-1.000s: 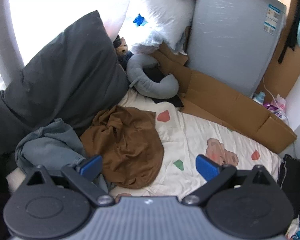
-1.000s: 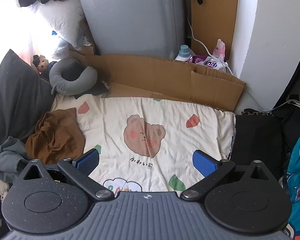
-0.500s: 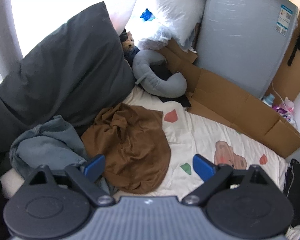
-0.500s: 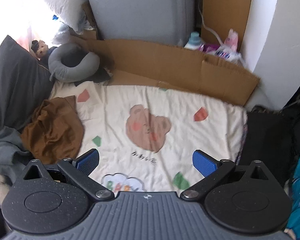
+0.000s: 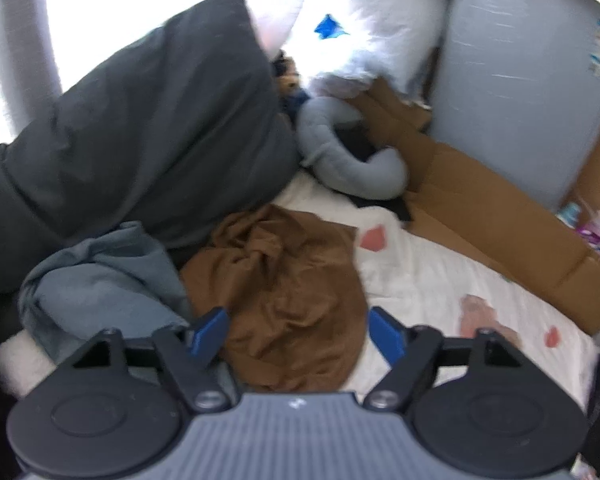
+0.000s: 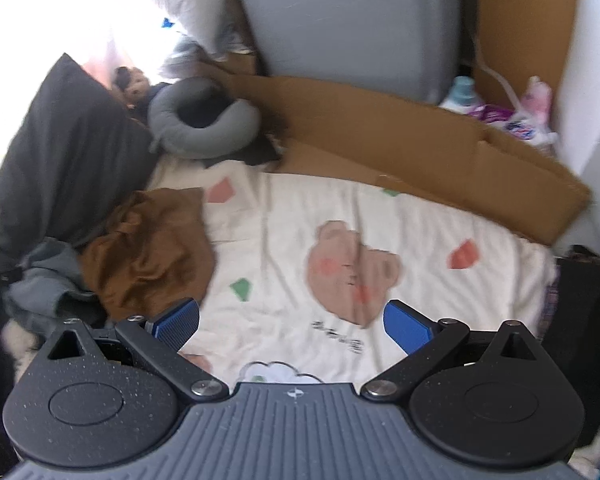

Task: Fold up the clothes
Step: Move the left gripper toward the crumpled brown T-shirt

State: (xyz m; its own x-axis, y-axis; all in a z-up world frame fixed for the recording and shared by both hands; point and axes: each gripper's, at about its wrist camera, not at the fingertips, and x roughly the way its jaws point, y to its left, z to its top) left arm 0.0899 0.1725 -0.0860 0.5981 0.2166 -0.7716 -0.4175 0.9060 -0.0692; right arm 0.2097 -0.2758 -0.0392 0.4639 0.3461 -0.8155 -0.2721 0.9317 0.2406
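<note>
Since the brown garment (image 5: 284, 300) is limp and crumpled, pinch a raised edge fold; left gripper (image 5: 298, 332) jaws just narrowing, nothing clamped, right gripper (image 6: 290, 326) apart, empty.

Two crumpled garments, brown (image 5: 284, 300) and grey-blue (image 5: 100, 280); one neck pillow (image 5: 348, 160).

Each hand-held tool looks the same: a ribbed grey housing in the middle with a small white mark at its top edge, flanked by two round black discs. Black linkage arms, pinned with silver screws, run out to blue ribbed pads on the left gripper (image 5: 298, 334) and right gripper (image 6: 292, 324). The right one's black parts are finely speckled.
</note>
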